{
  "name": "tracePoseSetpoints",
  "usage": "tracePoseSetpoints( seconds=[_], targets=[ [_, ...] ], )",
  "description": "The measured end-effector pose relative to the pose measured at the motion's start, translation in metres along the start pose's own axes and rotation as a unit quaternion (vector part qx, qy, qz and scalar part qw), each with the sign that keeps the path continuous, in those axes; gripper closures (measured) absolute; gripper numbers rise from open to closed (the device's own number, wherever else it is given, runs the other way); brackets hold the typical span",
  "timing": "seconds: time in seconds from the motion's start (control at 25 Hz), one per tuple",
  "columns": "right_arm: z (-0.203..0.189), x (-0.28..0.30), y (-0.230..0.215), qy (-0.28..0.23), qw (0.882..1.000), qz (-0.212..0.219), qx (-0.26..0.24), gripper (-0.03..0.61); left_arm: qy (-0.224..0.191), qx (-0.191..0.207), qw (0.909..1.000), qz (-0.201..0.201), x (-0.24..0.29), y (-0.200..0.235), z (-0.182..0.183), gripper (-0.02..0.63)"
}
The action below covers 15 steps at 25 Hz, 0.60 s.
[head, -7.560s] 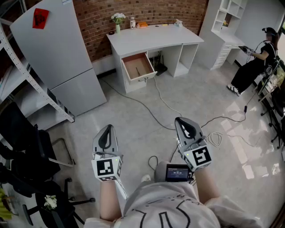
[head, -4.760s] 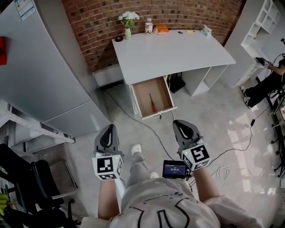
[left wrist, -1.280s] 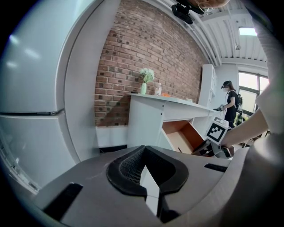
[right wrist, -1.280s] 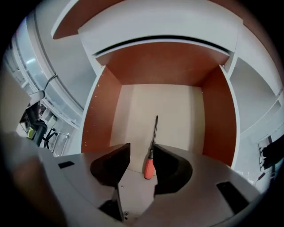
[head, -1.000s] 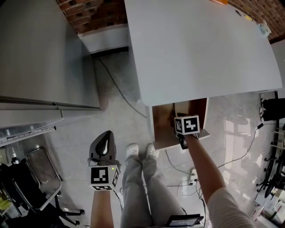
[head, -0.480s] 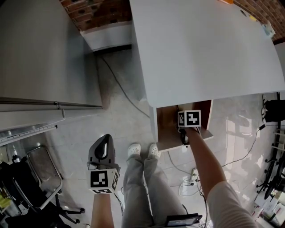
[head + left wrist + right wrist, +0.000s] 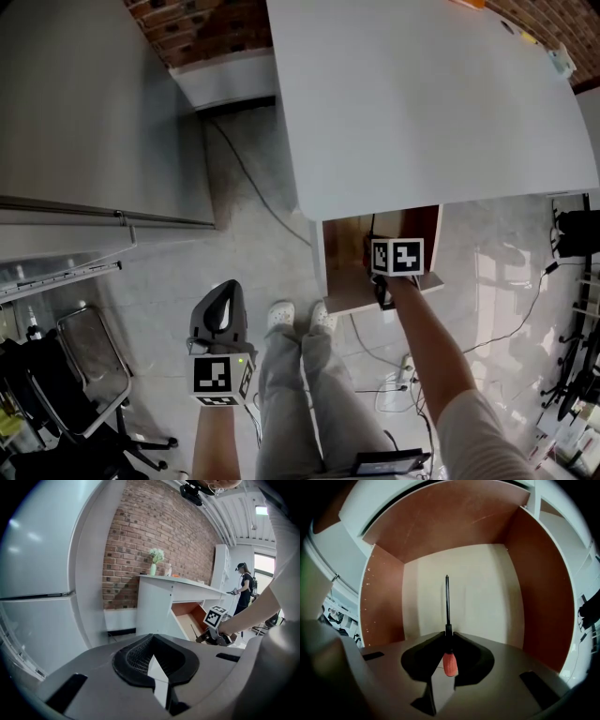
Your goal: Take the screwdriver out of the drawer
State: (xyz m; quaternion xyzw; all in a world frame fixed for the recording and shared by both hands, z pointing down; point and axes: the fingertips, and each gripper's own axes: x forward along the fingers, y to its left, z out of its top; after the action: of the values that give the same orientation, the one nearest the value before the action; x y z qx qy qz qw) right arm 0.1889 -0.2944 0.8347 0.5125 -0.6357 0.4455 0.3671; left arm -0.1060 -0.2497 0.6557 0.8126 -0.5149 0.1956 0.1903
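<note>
Screwdriver (image 7: 450, 663): flat on the floor of the open drawer (image 7: 536, 602), centre frame, orange handle nearest.
Right gripper (image 7: 448, 633): pointed steeply down, jaws closing on the handle's neck, presumably for lifting.
Left gripper (image 7: 153, 639): jaws together, empty, apparently held clear.

The flat white desk top (image 7: 431, 103) is overhanging the back of the open brown wooden drawer (image 7: 345, 272), leaving only its front part open from above. Its tall side walls are closing in both flanks. The grey floor (image 7: 234, 253) beside the desk is lying open, with a thin dark cable (image 7: 267, 206) crossing it.
</note>
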Motion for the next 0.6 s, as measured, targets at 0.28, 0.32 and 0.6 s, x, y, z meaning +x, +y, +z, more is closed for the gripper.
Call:
tracePoseSetpoints(
  seconds=[0.28,0.32,0.6],
  targets=[
    [0.004,-0.052,0.018,-0.049,0.998,0.041,-0.028,0.523,-0.005,-0.004,0.9999,-0.008,0.004,-0.01,0.008,0.605],
    [0.004,-0.06,0.019,-0.054,0.997,0.045,-0.03,0.523,-0.005,-0.003,0.9999,-0.011,0.004,-0.013,0.011,0.606],
    [0.007,-0.104,0.02,-0.074,0.995,0.058,-0.034,0.523,-0.008,0.014,0.9995,-0.026,0.0,-0.028,0.039,0.606]
  ],
)
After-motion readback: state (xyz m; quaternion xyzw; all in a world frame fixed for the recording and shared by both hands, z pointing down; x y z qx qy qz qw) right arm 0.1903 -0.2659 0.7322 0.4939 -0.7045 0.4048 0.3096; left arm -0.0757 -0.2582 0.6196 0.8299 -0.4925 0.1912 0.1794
